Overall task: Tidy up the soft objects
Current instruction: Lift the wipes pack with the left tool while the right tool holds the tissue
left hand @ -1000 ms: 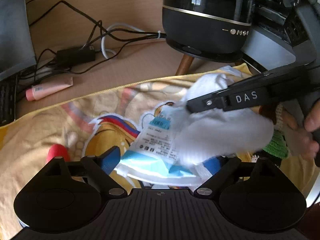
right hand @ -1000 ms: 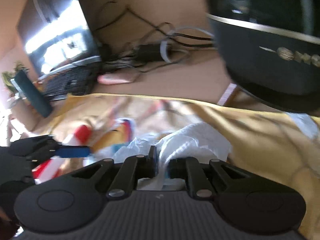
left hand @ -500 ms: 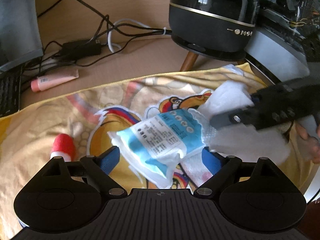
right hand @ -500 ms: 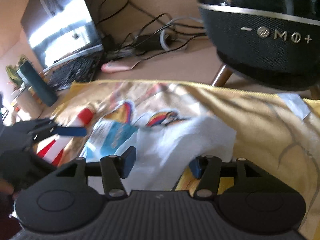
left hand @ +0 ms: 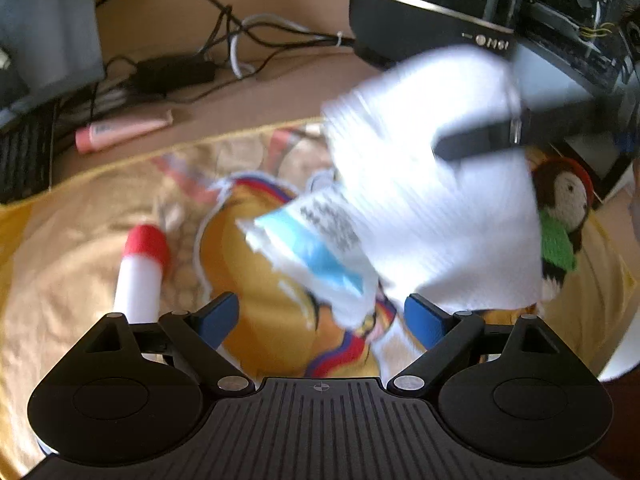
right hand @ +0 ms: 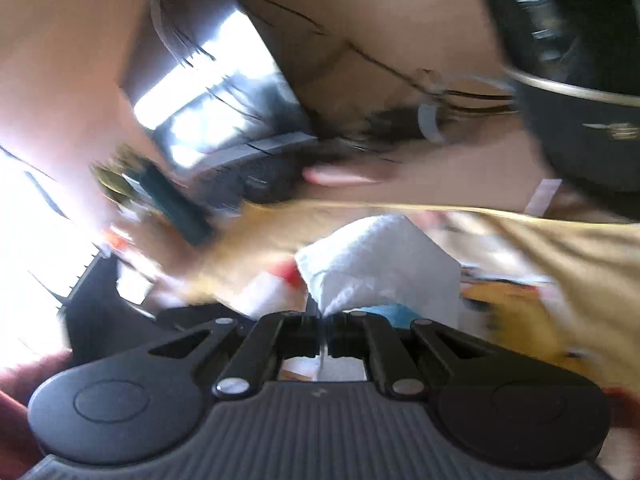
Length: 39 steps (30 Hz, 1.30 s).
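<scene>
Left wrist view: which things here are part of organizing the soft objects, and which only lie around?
Job: white cloth in the right gripper; blue-white packet; knitted doll; red-white sock; yellow blanket.
Lying about: pink tube; cables; black speaker; keyboard.

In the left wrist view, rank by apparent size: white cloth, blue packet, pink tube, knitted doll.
1. White cloth, though it is lifted nearer the camera.
2. Blue packet.
3. Knitted doll and pink tube look alike; the doll is partly hidden.

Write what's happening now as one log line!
right gripper: shut on white cloth, lifted | left gripper: open, empty | blue packet: on yellow blanket
</scene>
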Each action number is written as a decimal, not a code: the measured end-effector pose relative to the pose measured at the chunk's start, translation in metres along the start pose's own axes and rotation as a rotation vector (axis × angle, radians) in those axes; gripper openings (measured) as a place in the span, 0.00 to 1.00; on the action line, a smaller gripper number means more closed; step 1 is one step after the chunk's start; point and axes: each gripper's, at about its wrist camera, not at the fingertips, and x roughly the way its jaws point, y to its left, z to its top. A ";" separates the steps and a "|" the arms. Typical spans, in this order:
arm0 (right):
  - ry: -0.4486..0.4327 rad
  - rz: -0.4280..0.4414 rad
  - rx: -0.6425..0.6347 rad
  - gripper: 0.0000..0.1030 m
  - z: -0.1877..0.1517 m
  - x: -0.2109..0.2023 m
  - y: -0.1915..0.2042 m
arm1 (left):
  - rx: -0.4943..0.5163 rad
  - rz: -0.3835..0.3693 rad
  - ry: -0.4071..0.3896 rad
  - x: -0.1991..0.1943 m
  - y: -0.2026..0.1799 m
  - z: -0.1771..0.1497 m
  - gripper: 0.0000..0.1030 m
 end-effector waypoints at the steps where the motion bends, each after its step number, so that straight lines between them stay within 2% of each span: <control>1: 0.016 0.015 -0.005 0.04 -0.001 0.008 0.002 | -0.002 -0.001 0.006 0.001 0.002 -0.002 0.91; 2: 0.047 -0.012 -0.024 0.04 -0.004 0.018 0.004 | 0.006 0.007 0.012 0.002 0.002 -0.004 0.91; 5: 0.131 -0.170 -0.108 0.04 -0.017 0.036 0.002 | 0.096 0.037 -0.001 0.000 -0.006 -0.005 0.91; 8: 0.143 -0.271 -0.133 0.04 -0.026 0.025 -0.009 | 0.239 0.067 -0.066 -0.004 -0.017 -0.003 0.91; 10: 0.122 -0.312 -0.095 0.05 -0.027 0.008 -0.020 | 0.362 0.082 -0.101 -0.002 -0.024 -0.003 0.91; 12: 0.092 -0.355 -0.057 0.05 -0.026 -0.010 -0.030 | 0.531 0.087 -0.120 0.003 -0.033 -0.002 0.91; 15: 0.036 -0.371 0.008 0.04 -0.026 -0.033 -0.042 | 0.729 0.082 -0.109 0.015 -0.043 0.000 0.91; 17: 0.006 -0.383 0.029 0.04 -0.028 -0.043 -0.044 | 0.791 0.064 -0.090 0.024 -0.044 0.004 0.92; 19: -0.021 -0.390 0.053 0.07 -0.032 -0.053 -0.046 | 0.769 0.028 -0.081 0.029 -0.040 0.014 0.92; 20: -0.029 -0.390 0.065 0.07 -0.034 -0.058 -0.048 | 0.743 0.013 -0.077 0.033 -0.037 0.020 0.90; 21: -0.036 -0.392 0.077 0.07 -0.035 -0.060 -0.049 | 0.703 -0.001 -0.068 0.036 -0.033 0.026 0.78; 22: -0.043 -0.396 0.085 0.07 -0.037 -0.064 -0.049 | 0.631 -0.033 -0.044 0.040 -0.027 0.034 0.72; 24: -0.061 -0.402 0.101 0.07 -0.041 -0.072 -0.050 | 0.423 -0.113 -0.003 0.044 -0.009 0.050 0.70; 25: -0.071 -0.399 0.108 0.07 -0.041 -0.076 -0.051 | 0.296 -0.169 0.012 0.044 0.003 0.057 0.69; 26: -0.081 -0.394 0.116 0.07 -0.041 -0.080 -0.052 | 0.126 -0.254 0.033 0.044 0.019 0.063 0.69; 29: -0.125 -0.333 0.141 0.07 -0.034 -0.084 -0.051 | -0.374 -0.539 0.088 0.051 0.054 0.058 0.69; 30: -0.138 -0.306 0.149 0.07 -0.031 -0.085 -0.051 | -0.469 -0.574 0.089 0.053 0.059 0.053 0.70; 32: -0.154 -0.234 0.151 0.07 -0.023 -0.083 -0.046 | -0.533 -0.545 0.082 0.056 0.058 0.044 0.70; 33: -0.161 -0.193 0.151 0.07 -0.019 -0.080 -0.044 | -0.564 -0.537 0.082 0.059 0.058 0.038 0.74; 35: -0.176 -0.111 0.151 0.07 -0.009 -0.072 -0.038 | -0.631 -0.558 0.088 0.063 0.060 0.028 0.76; 37: -0.187 -0.012 0.148 0.07 0.001 -0.059 -0.031 | -0.645 -0.561 0.084 0.061 0.061 0.025 0.77; 39: -0.166 0.002 0.124 0.07 0.010 -0.040 -0.026 | -0.654 -0.561 0.078 0.059 0.062 0.023 0.77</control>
